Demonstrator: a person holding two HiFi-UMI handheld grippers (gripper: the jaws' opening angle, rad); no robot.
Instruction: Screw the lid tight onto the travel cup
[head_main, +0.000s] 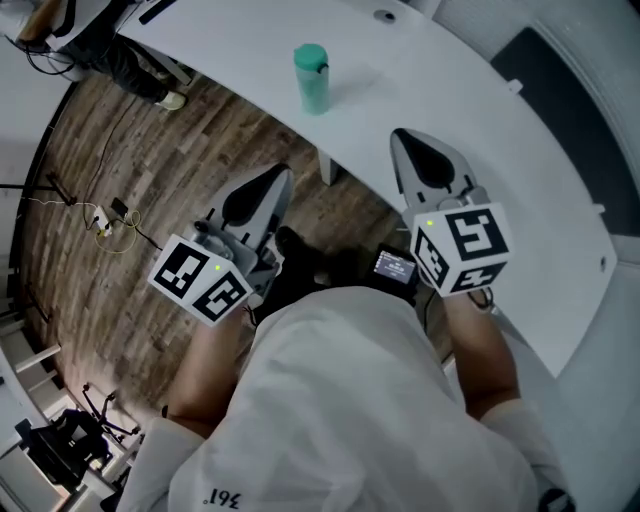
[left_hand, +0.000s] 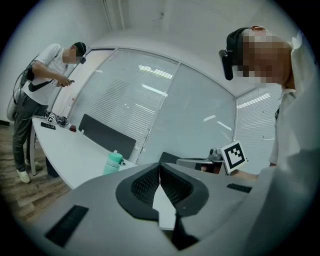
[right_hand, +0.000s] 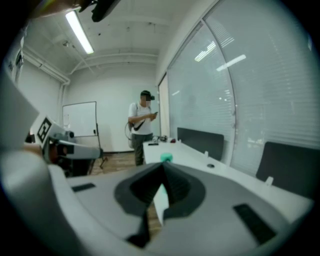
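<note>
While the person holds both tools out ahead, the left tongs (head_main: 283, 175) and the right tongs (head_main: 402, 138) are each pressed shut and empty. The green travel cup (head_main: 311, 78) stands upright with its lid on, on the long white table (head_main: 480, 150), farther off and well apart from both. The left tongs hang over the wooden floor (head_main: 130, 170), short of the table's edge; the right ones reach over the table. Cables (head_main: 110, 220) lie on the floor to the left, and another person (right_hand: 142, 127) stands at the table's far end.
</note>
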